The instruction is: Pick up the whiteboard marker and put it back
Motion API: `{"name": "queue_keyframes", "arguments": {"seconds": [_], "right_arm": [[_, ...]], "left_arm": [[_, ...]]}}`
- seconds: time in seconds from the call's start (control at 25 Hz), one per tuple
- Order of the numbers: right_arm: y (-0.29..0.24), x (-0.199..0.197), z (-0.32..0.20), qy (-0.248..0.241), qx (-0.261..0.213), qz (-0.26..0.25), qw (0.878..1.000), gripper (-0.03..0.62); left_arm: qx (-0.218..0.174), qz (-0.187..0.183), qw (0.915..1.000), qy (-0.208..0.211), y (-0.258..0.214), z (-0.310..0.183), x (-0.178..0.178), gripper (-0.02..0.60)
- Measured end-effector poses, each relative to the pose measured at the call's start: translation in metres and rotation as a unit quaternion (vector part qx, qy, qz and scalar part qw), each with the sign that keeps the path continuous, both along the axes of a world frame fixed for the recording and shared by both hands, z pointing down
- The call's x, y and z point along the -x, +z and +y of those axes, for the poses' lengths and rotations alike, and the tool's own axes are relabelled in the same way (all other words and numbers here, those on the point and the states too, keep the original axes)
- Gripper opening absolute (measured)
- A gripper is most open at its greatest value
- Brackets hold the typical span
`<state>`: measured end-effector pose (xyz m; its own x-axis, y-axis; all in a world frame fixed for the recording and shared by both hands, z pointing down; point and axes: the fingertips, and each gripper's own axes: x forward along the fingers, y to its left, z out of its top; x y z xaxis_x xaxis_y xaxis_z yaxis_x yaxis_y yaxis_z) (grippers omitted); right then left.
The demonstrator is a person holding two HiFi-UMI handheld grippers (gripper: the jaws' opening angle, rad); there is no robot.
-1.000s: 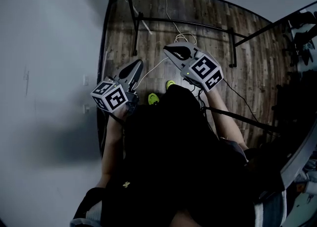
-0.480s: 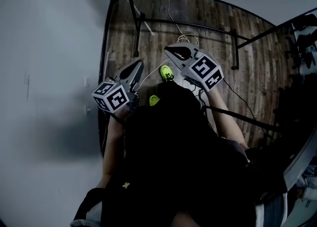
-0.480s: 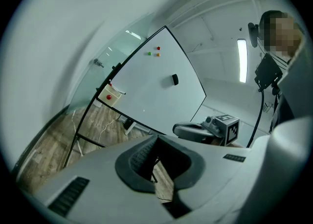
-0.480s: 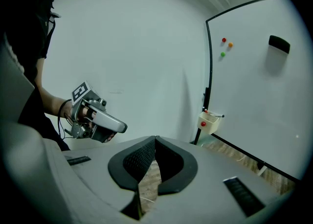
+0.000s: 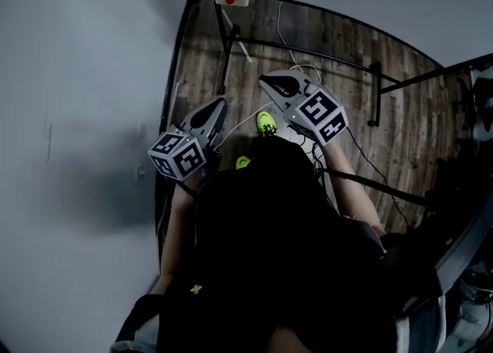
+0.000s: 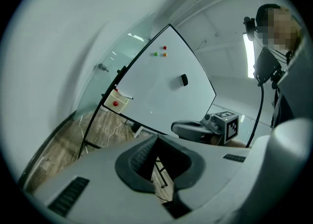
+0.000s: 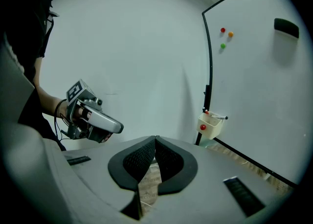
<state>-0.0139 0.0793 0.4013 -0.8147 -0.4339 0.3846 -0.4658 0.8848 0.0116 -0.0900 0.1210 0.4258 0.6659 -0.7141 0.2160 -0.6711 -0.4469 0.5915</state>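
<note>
We see one container: a small cream tray (image 7: 211,125) hung on the lower left corner of the whiteboard (image 7: 259,96), against the board's black frame. It has a round red dot on its front. The whiteboard marker (image 7: 218,116) lies across the top of the tray, with one end sticking out past the rim toward the board. What else is inside the tray we cannot tell.

Both claws are well apart from the tray. The left gripper (image 5: 218,105) has its jaw tips together, and only floor shows through the gap behind the tips. The right gripper (image 5: 266,80) is closed in the same way, tip against tip, with nothing held. They sit side by side in front of us, the right one a little further forward.

On the board we see three small magnets (image 7: 223,30), red, orange and green, in a close cluster. A black eraser (image 7: 286,27) sits further right. The board stands on a black metal stand (image 5: 308,39) whose legs spread over a floor (image 5: 400,105) of dark wood planks. A white cable (image 5: 286,35) trails across the planks near the stand. Below the grippers are our yellow-green shoes (image 5: 266,122). A plain grey wall (image 5: 77,112) runs along the left side of the room and meets the floor beside the board.
</note>
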Motion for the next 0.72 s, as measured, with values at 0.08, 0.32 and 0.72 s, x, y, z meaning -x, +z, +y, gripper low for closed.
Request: {"name": "queue_keyframes", "arguments": {"seconds": [0.08, 0.32, 0.72], "right_arm": [[0.002, -0.001, -0.013, -0.004, 0.004, -0.003, 1.000, -0.002], [0.004, -0.006, -0.057, -0.016, 0.014, -0.009, 1.000, 0.000], [0.004, -0.018, -0.128, -0.044, 0.021, -0.016, 0.999, 0.000]], "left_arm": [[0.003, -0.007, 1.0000, -0.002, 0.002, -0.011, -0.002, 0.032], [0.015, -0.009, 0.9997, -0.018, 0.003, -0.050, -0.007, 0.032], [0.019, -0.004, 0.9988, -0.044, 0.000, -0.121, -0.024, 0.032]]}}
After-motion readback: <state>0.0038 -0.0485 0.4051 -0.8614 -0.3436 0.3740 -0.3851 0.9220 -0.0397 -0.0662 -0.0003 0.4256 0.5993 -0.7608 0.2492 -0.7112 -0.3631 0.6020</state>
